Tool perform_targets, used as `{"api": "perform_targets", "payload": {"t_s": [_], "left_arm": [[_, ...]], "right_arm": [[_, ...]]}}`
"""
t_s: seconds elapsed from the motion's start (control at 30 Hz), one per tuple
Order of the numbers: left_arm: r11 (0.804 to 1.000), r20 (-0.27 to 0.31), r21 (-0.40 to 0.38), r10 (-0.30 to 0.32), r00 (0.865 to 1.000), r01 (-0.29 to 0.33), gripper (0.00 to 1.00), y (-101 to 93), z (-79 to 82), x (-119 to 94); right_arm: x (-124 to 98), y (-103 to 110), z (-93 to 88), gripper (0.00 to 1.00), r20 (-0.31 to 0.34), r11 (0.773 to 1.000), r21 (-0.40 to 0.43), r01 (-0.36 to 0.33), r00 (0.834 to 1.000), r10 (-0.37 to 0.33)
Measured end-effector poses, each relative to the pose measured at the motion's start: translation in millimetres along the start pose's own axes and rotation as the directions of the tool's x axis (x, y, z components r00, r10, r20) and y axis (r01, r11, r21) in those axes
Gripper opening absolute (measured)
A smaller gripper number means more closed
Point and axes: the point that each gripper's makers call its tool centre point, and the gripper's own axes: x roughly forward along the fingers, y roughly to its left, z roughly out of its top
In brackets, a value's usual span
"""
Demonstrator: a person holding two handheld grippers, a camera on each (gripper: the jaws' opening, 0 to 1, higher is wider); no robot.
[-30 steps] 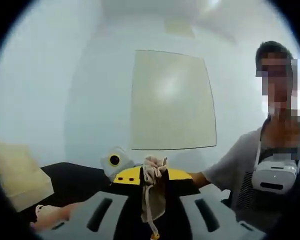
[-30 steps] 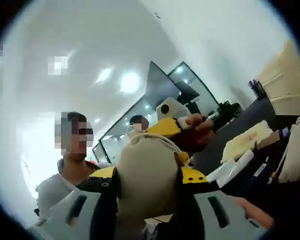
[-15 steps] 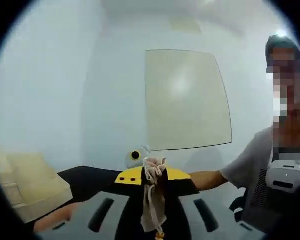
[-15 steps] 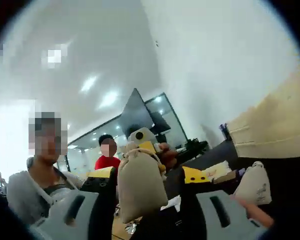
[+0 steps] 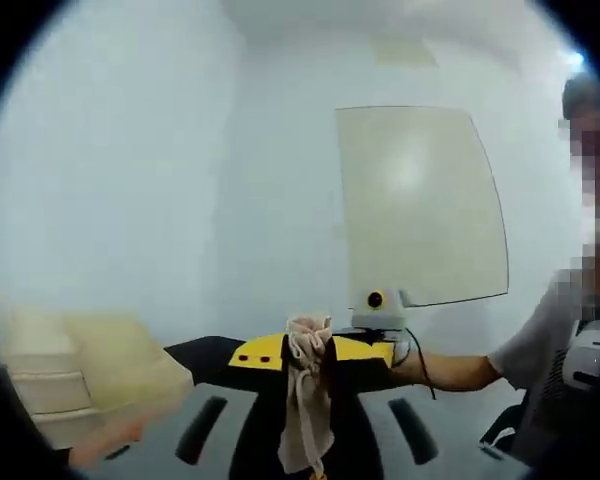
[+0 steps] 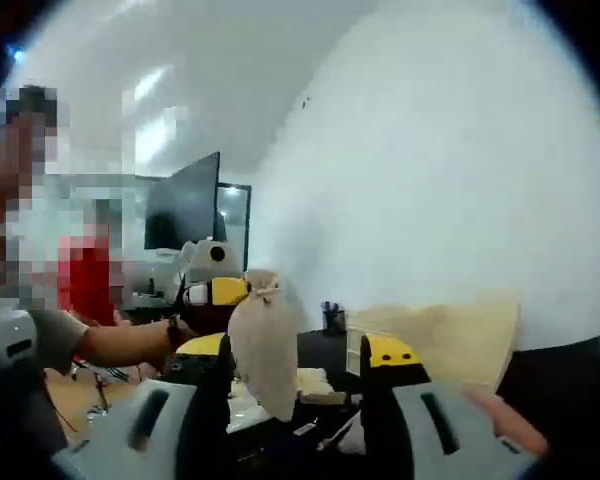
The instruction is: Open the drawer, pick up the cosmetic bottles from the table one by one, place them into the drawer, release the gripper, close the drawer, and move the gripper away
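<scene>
Beige cloth pouch is pinched between the left gripper jaws, pressed together on its gathered neck, body hanging down. In the right gripper view that pouch hangs left of the right gripper, whose jaws stand spread with nothing between them. Pale wooden drawer unit sits at the black bench's left edge (blurred). Cosmetic bottles can't be made out. A person stands at right.
</scene>
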Motion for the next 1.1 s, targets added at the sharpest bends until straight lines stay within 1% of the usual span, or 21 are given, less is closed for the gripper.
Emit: {"api": "perform_targets", "payload": {"t_s": [0.03,0.07,0.1,0.13,0.17,0.2,0.23,0.27,0.3,0.33,0.37,0.4,0.43,0.47,0.53,0.6,0.77,0.9,0.97,1.07,1.1], "left_arm": [[1.0,0.008,-0.003,0.009,1.0,-0.009,0.11,1.5,1.5,1],[0.999,0.016,-0.012,0.036,0.999,-0.036,0.11,6.6,3.5,1],[0.998,0.026,-0.014,0.066,0.997,-0.065,0.11,12.0,5.7,2],[0.997,0.036,-0.014,0.082,0.996,-0.081,0.11,15.1,7.7,3],[0.993,0.046,-0.013,0.114,0.992,-0.114,0.11,21.8,10.4,3],[0.991,0.054,-0.012,0.13,0.99,-0.13,0.11,25.4,12.5,4],[0.989,0.062,-0.016,0.147,0.987,-0.146,0.11,28.8,14.5,5],[0.988,0.064,-0.015,0.155,0.986,-0.155,0.11,30.3,15.6,6],[0.987,0.067,-0.013,0.159,0.985,-0.159,0.11,30.8,16.7,7],[0.986,0.07,-0.013,0.165,0.984,-0.164,0.11,31.2,17.8,9],[0.986,0.07,-0.011,0.167,0.983,-0.167,0.11,30.9,18.0,10],[0.985,0.064,-0.007,0.17,0.983,-0.17,0.12,30.6,17.2,12],[0.985,0.058,-0.005,0.172,0.983,-0.172,0.12,34.0,17.6,14],[0.985,0.052,0.0,0.174,0.983,-0.174,0.12,35.2,17.2,15],[0.983,0.041,0.002,0.181,0.983,-0.181,0.11,35.8,14.7,17],[0.983,0.03,-0.004,0.183,0.983,-0.183,0.12,35.6,12.4,19],[0.982,0.01,-0.005,0.19,0.982,-0.189,0.11,34.9,9.3,23],[0.981,-0.001,-0.006,0.195,0.981,-0.195,0.11,35.1,6.2,23],[0.981,-0.005,-0.007,0.195,0.981,-0.195,0.11,34.1,4.1,24],[0.98,-0.006,-0.014,0.199,0.98,-0.199,0.11,33.8,3.0,25],[0.979,-0.006,-0.018,0.204,0.979,-0.204,0.11,35.2,3.5,25]], "right_arm": [[1,-6,-0.3,0.49,-0.006,0.998,-0.03,0.054,0.999,-0.054],[2,-10,-1.9,0.53,-0.015,0.991,-0.078,0.107,0.994,-0.109],[5,-6,-8.4,0.63,-0.049,0.986,-0.119,0.113,0.992,-0.119],[8,-6,-9.9,0.69,-0.05,0.982,-0.112,0.151,0.986,-0.157],[10,-5,-8.4,0.72,-0.031,0.978,-0.128,0.167,0.985,-0.172],[11,-5,-7.9,0.71,-0.019,0.969,-0.138,0.205,0.978,-0.209],[11,-10,-8.7,0.68,-0.016,0.954,-0.168,0.25,0.966,-0.257],[13,-6,-5.6,0.67,0.015,0.94,-0.214,0.267,0.963,-0.27],[14,-7,-4.7,0.68,0.027,0.93,-0.225,0.289,0.956,-0.291],[15,-8,-5.9,0.69,0.029,0.914,-0.242,0.325,0.944,-0.328],[19,-3,-6.8,0.69,0.031,0.912,-0.255,0.322,0.945,-0.325],[22,-1,-6.5,0.7,0.043,0.907,-0.257,0.334,0.941,-0.334],[25,-1,-9.9,0.69,0.032,0.892,-0.274,0.358,0.931,-0.364],[31,2,-11.6,0.68,0.026,0.891,-0.294,0.346,0.935,-0.355],[38,4,-12.4,0.67,0.029,0.883,-0.305,0.358,0.93,-0.367],[45,9,-13.0,0.62,0.023,0.887,-0.296,0.355,0.931,-0.365],[50,15,-18.8,0.53,0.002,0.895,-0.269,0.356,0.929,-0.369],[47,18,-23.3,0.51,-0.005,0.894,-0.27,0.358,0.928,-0.373],[48,22,-21.6,0.5,-0.003,0.892,-0.275,0.358,0.928,-0.373],[51,14,-24.4,0.5,-0.016,0.893,-0.27,0.36,0.926,-0.378],[51,13,-24.8,0.5,-0.017,0.89,-0.27,0.367,0.923,-0.385]]}}
